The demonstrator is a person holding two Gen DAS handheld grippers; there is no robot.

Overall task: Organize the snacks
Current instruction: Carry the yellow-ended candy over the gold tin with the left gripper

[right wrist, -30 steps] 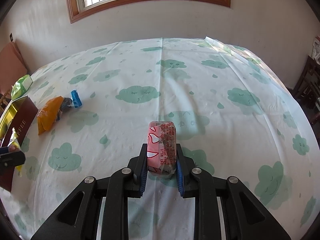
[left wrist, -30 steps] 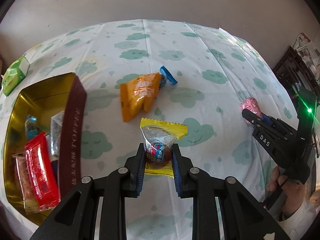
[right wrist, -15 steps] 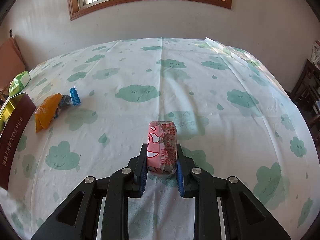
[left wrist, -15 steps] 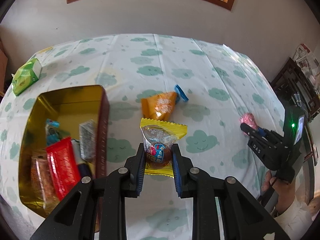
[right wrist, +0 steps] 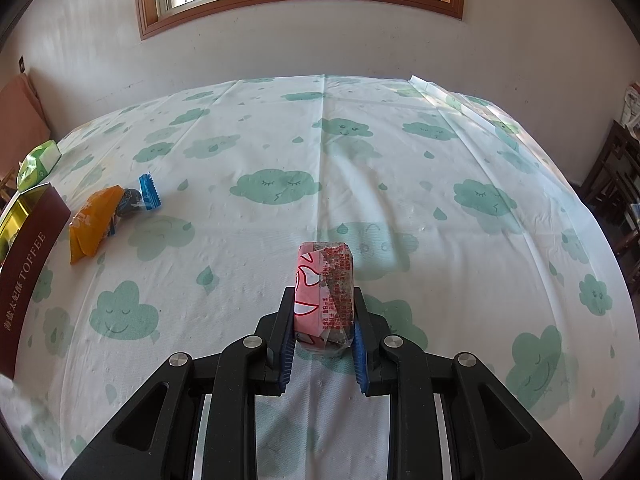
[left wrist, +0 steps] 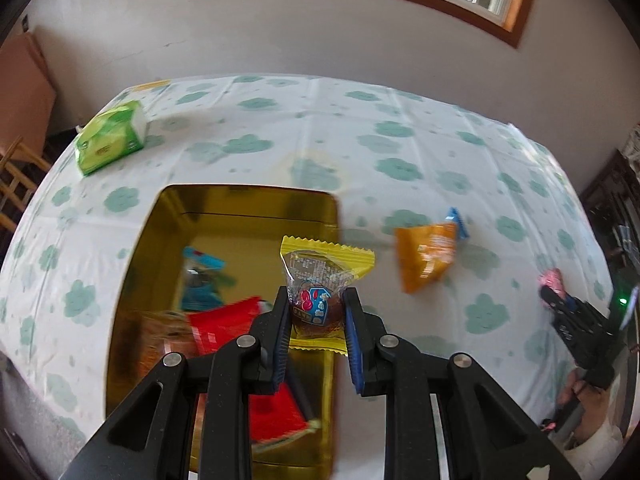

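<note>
Yellow-edged clear snack packet (left wrist: 320, 280): clamped in the left gripper (left wrist: 316, 322), now above the gold tin's right edge, no longer over bare cloth.
Meaning: drop-off looks close.
Pink wrapped snack (right wrist: 324, 292): pinched tight by the right gripper (right wrist: 322, 330), unmoved above the cloud-print tablecloth (right wrist: 400, 152).
Gold rectangular tin (left wrist: 176, 216): holds a red packet (left wrist: 224, 324) and a blue packet (left wrist: 200, 280).
Orange pouch (left wrist: 426, 254): loose on the cloth.
Green tissue pack (left wrist: 110, 142): far left.

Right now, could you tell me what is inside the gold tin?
The gold tin holds a red packet, a blue-wrapped snack and an orange-brown packet. The left gripper and its yellow-wrapped snack hide the near right part.
</note>
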